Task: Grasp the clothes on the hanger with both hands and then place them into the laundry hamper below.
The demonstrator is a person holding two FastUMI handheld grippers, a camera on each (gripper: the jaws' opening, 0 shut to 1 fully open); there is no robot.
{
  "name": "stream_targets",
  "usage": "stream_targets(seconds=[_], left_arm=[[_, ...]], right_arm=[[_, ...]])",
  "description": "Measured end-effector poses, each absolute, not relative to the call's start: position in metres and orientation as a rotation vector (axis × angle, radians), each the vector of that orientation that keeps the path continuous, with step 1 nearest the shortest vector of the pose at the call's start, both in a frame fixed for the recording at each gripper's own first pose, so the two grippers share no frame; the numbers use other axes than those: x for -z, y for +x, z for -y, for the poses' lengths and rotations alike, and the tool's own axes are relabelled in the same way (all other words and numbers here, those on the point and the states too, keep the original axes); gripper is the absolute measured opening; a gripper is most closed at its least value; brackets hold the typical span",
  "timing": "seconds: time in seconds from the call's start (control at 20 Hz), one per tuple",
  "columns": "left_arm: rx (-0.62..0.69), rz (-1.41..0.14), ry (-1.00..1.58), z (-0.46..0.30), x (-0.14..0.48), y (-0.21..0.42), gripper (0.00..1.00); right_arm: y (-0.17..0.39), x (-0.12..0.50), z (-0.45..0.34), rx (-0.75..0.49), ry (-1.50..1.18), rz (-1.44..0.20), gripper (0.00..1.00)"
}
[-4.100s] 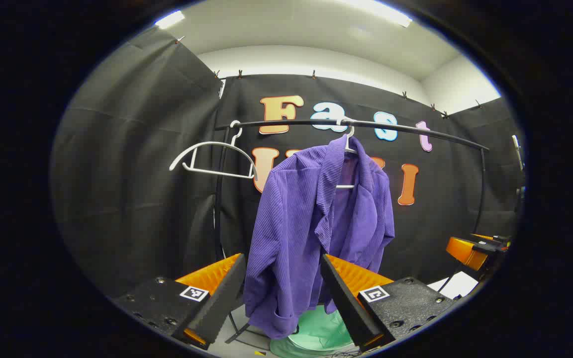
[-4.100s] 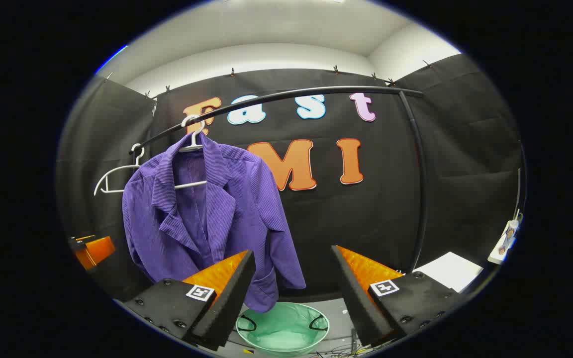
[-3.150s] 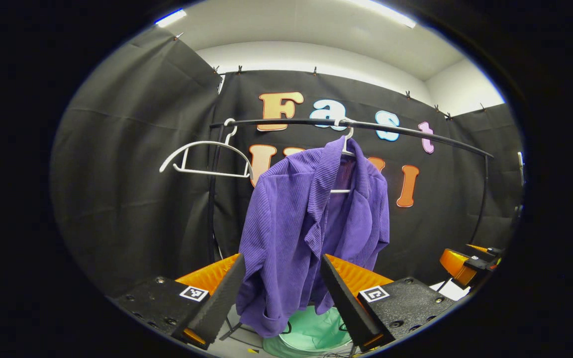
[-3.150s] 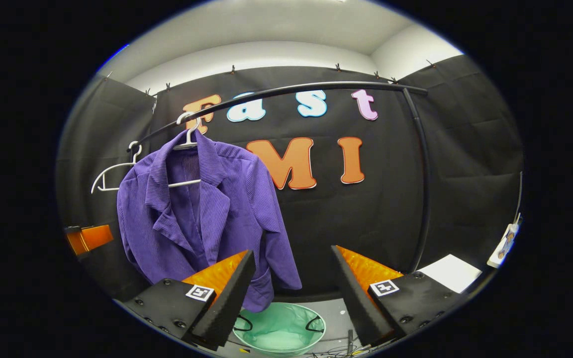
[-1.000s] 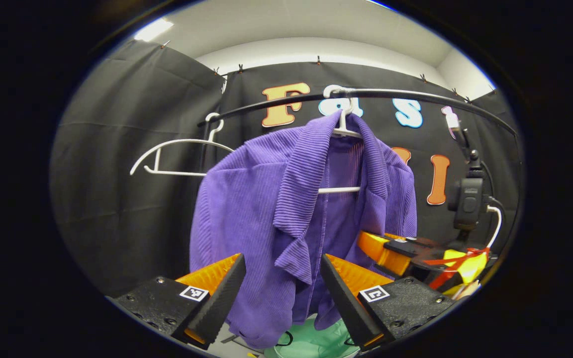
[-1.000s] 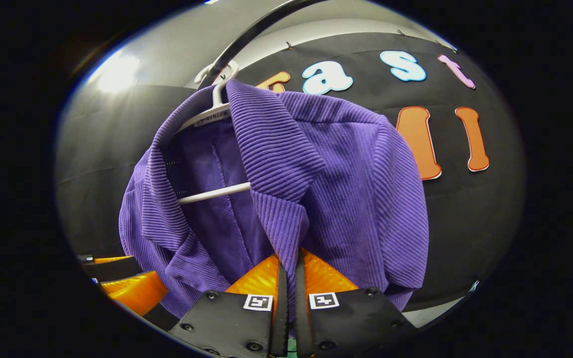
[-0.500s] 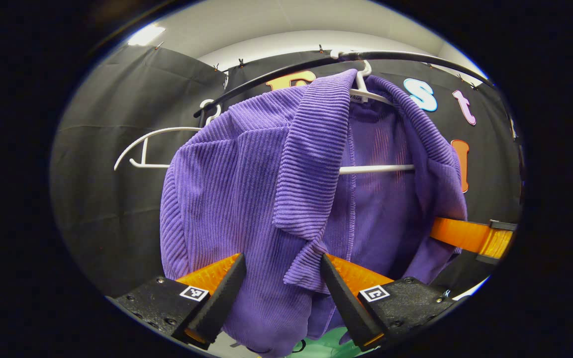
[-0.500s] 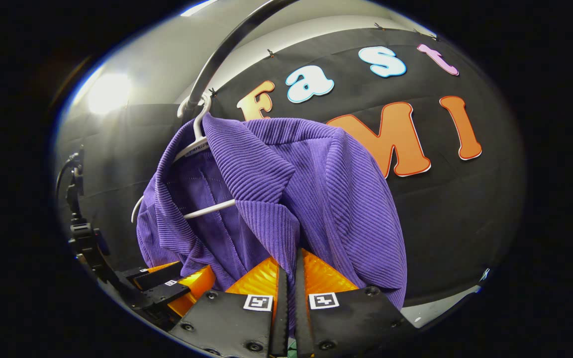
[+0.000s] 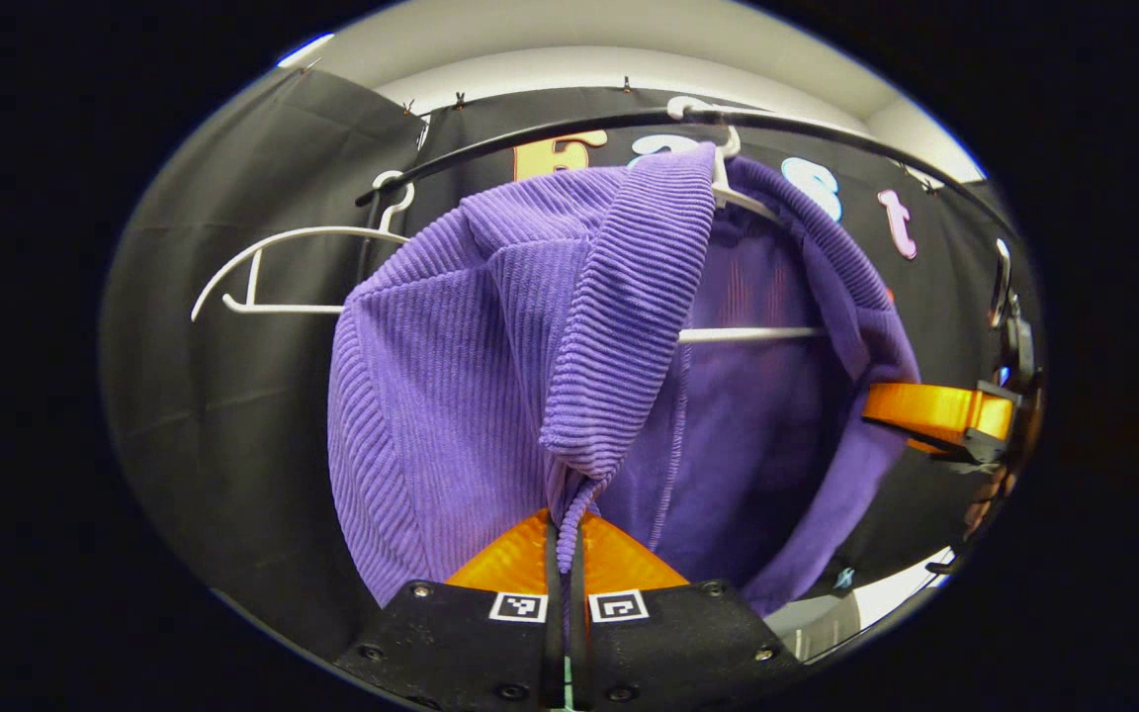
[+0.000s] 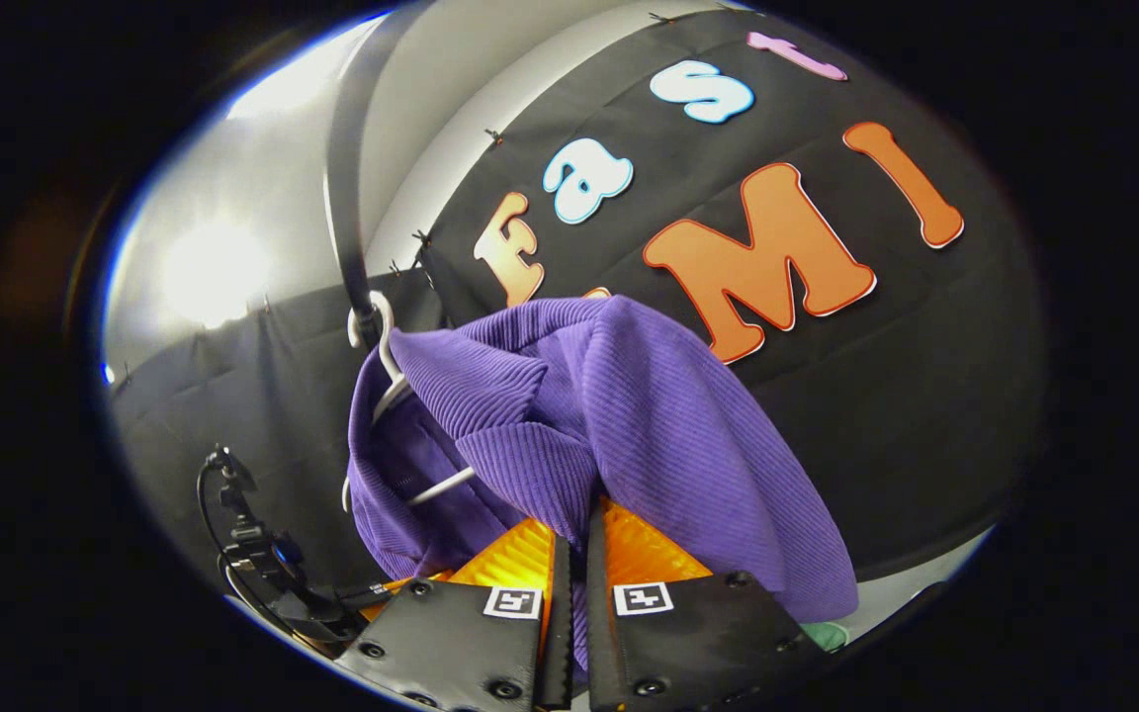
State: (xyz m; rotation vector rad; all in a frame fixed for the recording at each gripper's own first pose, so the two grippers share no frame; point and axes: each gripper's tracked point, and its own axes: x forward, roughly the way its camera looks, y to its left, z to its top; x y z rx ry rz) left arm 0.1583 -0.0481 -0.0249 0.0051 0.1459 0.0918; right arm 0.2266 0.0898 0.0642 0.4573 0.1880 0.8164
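A purple corduroy jacket hangs on a white hanger from the black rail. In the left gripper view my left gripper is shut on the tip of the jacket's near lapel, both orange fingers pressed on the cloth. The right gripper shows at the jacket's far front edge. In the right gripper view, which is tilted, my right gripper is shut on the other lapel of the jacket. The hanger's hook sits on the rail. A sliver of the green hamper shows low down.
An empty white hanger hangs on the rail to the left of the jacket. A black mount with a cable shows at the lower left of the right gripper view. Black cloth walls close in behind and at the sides.
My left gripper has shut on the lapel tip; half a second ago it was open around it. The right gripper stays shut and has tilted, pulling its side of the jacket.
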Motion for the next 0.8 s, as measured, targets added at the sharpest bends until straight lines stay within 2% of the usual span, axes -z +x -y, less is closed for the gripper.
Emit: stream_targets(seconds=[0.25,0.35,0.5,0.8], left_arm=[[-0.036,-0.091,-0.061,0.04,-0.03,0.13,0.02],[-0.051,-0.04,-0.038,0.028,-0.058,0.118,0.04],[-0.091,0.029,0.001,0.005,-0.088,0.101,0.0],[-0.186,0.083,0.049,-0.037,-0.107,0.086,0.02]], right_arm=[[0.23,-0.1,-0.079,-0.902,0.616,-0.206,0.13],[0.232,-0.115,-0.074,-0.935,0.699,-0.208,0.13],[0.243,-0.133,-0.068,-0.954,0.805,-0.194,0.13],[0.268,-0.157,-0.059,-0.936,0.869,-0.153,0.13]])
